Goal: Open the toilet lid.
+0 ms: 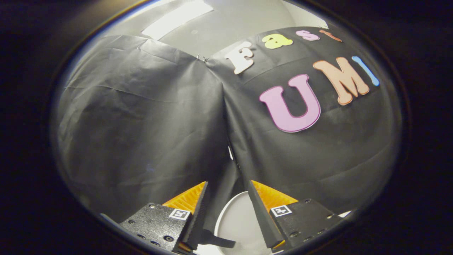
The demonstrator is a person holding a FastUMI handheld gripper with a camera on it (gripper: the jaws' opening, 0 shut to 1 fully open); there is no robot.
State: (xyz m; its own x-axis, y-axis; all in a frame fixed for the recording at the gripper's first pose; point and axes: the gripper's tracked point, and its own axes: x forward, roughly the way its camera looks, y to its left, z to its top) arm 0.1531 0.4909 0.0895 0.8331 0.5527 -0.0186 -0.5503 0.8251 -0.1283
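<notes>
One gripper [227, 187], two fingers [194, 202] spread apart, clamping nothing. One white toilet lid [235, 221] below, rounded edge seen in gap between fingers. Booth wall [141, 124] of black cloth beyond, two panels meeting at seam.

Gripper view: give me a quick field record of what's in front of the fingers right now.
hand-held gripper: open, fingers apart, nothing between them pressed
toilet lid: white rounded surface seen in the gap between the fingers, not gripped
contact: cannot tell whether either finger touches the lid
lid state: cannot tell from this angle
backdrop: black cloth wall beyond the fingers
above wall: pale ceiling
</notes>
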